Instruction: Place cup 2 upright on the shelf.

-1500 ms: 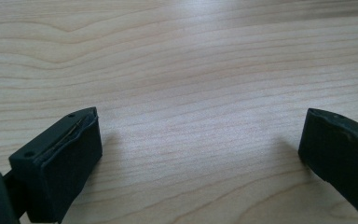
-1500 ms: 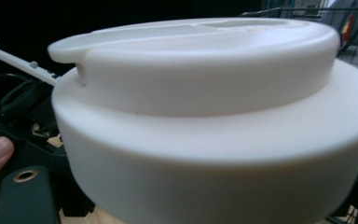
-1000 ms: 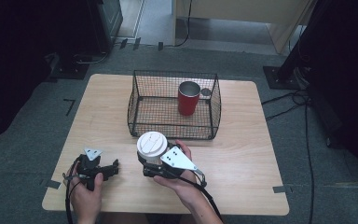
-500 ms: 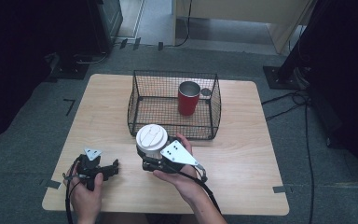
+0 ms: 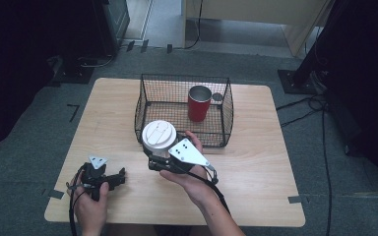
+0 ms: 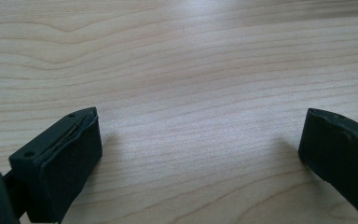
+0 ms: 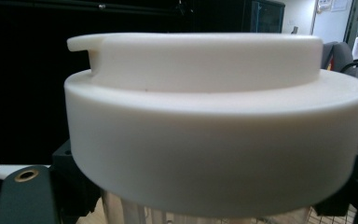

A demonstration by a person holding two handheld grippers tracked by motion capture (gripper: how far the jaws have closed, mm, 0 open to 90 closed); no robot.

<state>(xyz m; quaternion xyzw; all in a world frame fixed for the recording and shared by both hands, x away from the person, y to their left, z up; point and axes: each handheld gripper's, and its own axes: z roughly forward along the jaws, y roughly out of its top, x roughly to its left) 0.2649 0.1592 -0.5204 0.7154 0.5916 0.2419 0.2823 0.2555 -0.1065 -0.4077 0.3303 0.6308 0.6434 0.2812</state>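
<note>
Cup (image 5: 159, 137) with a white lid stands upright in the right tool (image 5: 163, 158), whose jaws are clamped on its body just under the lid; the right gripper view shows the lid (image 7: 214, 121) close up, with a clear wall below it. It hangs clear of the counter (image 5: 256, 162), just in front of the wire basket (image 5: 147, 105) and touching or nearly touching that basket's near wall as seen from above. The basket lies straight ahead of the cup, away from the person, so the coming move looks like a lift over the near rim and then a descent inside. A red cup (image 5: 199, 103) already stands in the basket's right half, leaving the left half free. The right tool is the nearer one by far. The left tool (image 5: 104, 178) rests low on the counter well to the left, jaws spread wide with nothing between them.

Against the earlier frames, the cup sits higher and closer to the basket; the left tool is unchanged.
</note>
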